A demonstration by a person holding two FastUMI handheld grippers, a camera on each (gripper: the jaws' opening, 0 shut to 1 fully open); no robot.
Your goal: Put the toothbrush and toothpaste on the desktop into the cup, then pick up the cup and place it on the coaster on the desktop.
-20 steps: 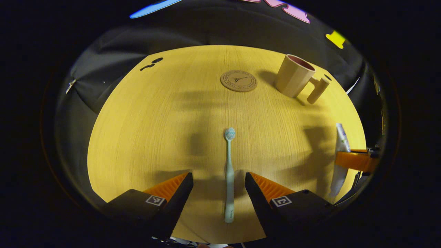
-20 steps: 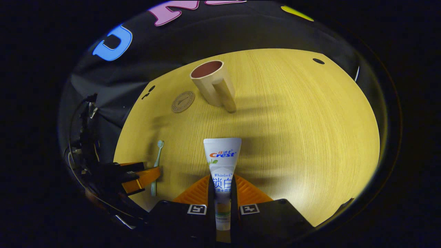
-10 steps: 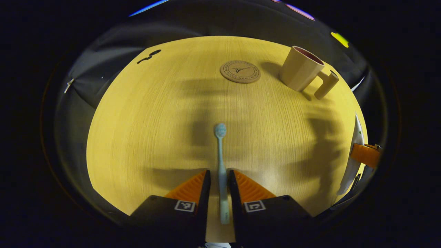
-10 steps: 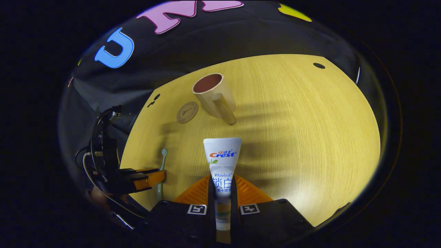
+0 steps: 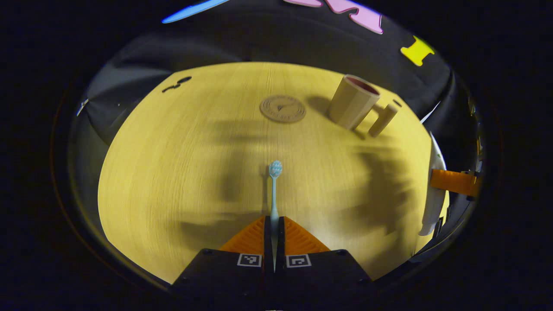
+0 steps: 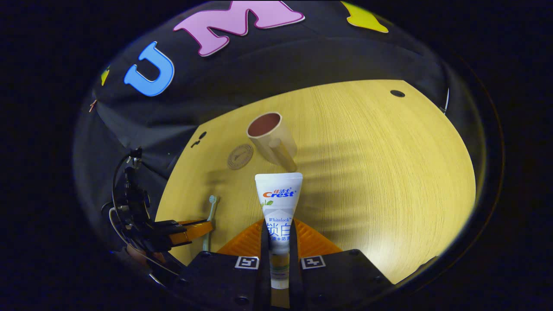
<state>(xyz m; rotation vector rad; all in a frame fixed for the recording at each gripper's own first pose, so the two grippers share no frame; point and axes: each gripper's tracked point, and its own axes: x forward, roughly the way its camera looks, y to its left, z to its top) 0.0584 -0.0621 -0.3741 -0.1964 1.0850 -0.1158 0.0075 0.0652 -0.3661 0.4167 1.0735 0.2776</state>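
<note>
Pale wood grain covers the worktop (image 5: pixel 173 172). The left hand-held gripper (image 5: pixel 273 224), half a second ago only loosely flanking the toothbrush (image 5: pixel 274 190), now pinches its handle, bristled head pointing ahead. The right hand-held gripper (image 6: pixel 279 233) keeps its fingers clamped on the toothpaste (image 6: pixel 278 203), which now sits higher above the worktop than before, its flat end forward. The cup (image 6: pixel 272 138) stands upright just beside the coaster (image 6: pixel 240 156), both at the far side, apart from either tool.
</note>
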